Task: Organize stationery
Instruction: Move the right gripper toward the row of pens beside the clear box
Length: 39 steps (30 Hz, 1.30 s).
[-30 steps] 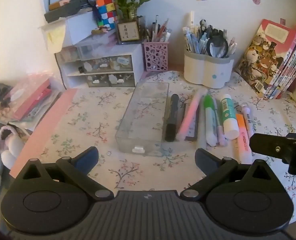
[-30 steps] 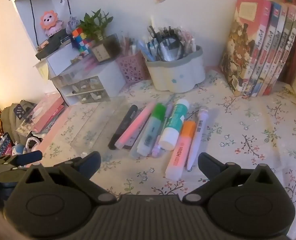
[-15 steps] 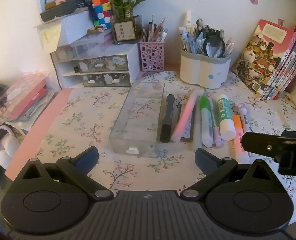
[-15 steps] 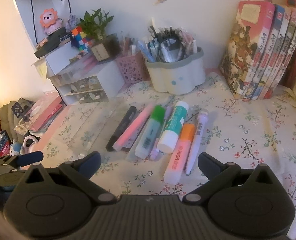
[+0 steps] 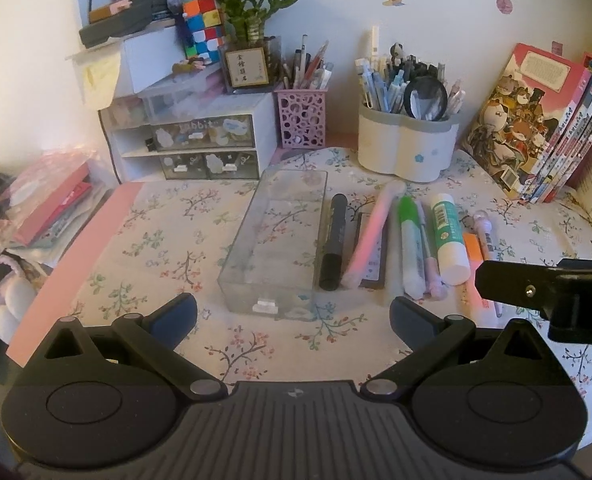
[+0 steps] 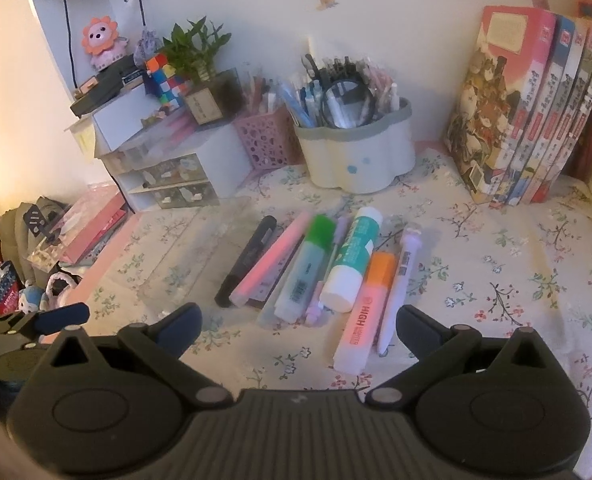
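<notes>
Left tongs [image 5: 292, 312] released, fingers spread wide, hovering above the floral-cloth surface [image 5: 176, 240] just near of a clear rectangular plastic box [image 5: 280, 240], empty. Right tongs [image 6: 298, 324] likewise released, gripping nothing, poised over the near ends of a row of stationery. Lay side by side right of the box, left to right: black marker [image 5: 334, 242], pink pen [image 5: 370, 232] across a dark ruler [image 5: 372, 256], green-capped highlighter [image 5: 408, 240], thin lilac pen [image 5: 427, 248], teal-and-white glue stick [image 5: 448, 236], orange highlighter [image 6: 366, 308], white pen with lilac top [image 6: 400, 288]. Stood farther back: white cloud-shaped pen holder [image 5: 406, 152], pink perforated cup [image 5: 301, 122], leaning books [image 6: 528, 120] at right.
</notes>
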### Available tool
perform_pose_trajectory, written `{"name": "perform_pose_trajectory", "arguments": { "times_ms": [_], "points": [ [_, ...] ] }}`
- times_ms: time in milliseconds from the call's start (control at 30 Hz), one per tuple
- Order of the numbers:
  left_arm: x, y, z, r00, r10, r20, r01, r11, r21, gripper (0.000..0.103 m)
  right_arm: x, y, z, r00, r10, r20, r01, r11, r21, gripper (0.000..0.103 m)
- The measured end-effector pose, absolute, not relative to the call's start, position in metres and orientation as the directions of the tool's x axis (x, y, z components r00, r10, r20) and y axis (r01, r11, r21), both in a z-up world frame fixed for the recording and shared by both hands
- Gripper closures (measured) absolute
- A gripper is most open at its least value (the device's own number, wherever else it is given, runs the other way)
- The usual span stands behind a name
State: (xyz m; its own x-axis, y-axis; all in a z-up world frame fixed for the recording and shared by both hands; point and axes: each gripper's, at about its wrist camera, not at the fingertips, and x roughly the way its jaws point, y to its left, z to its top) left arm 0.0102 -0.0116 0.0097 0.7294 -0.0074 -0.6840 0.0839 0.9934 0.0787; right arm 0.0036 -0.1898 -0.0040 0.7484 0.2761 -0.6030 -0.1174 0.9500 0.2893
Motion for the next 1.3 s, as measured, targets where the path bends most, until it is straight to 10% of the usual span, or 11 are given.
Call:
{"name": "perform_pose_trajectory", "arguments": {
  "times_ms": [1300],
  "points": [
    [0.025, -0.009, -0.032, 0.712, 0.001, -0.702, 0.109, 0.988, 0.112, 0.006, 0.021, -0.193, -0.019, 0.732, 0.173, -0.659, -0.022, 0.973, 0.231, 0.014]
  ]
}}
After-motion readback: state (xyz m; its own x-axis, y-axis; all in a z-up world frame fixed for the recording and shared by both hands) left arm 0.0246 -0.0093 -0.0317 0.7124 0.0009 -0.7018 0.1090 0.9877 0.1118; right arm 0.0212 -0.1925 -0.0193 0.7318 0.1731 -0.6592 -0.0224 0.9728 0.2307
